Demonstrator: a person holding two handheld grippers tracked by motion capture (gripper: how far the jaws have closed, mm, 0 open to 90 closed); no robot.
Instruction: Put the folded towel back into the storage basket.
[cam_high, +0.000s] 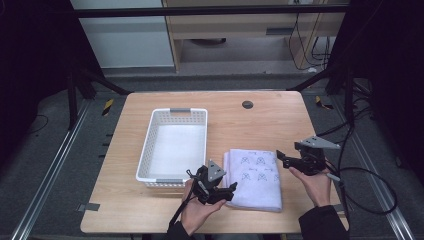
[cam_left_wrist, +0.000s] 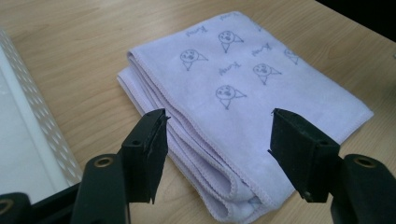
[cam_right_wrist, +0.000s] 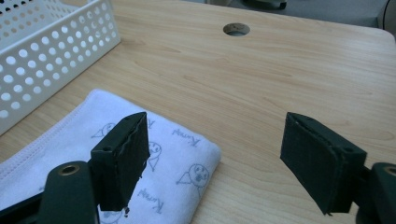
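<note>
Both grippers spread wide, nothing grabbed, folded towel flat on the table.

Folded pale lilac cloth with little doodle faces (cam_high: 254, 179) lying on the light wooden tabletop (cam_high: 260, 125), toward the near edge, right of middle, just beside the white perforated plastic basket (cam_high: 175, 146). Left gripper (cam_high: 220, 192) held in a hand (cam_high: 197, 212) at the cloth's near left corner, jaws apart and straddling that folded corner in the left gripper view, touching or not, can't tell. Right gripper (cam_high: 289, 159) at the cloth's far right corner, jaws gaping too, hovering over it.
</note>
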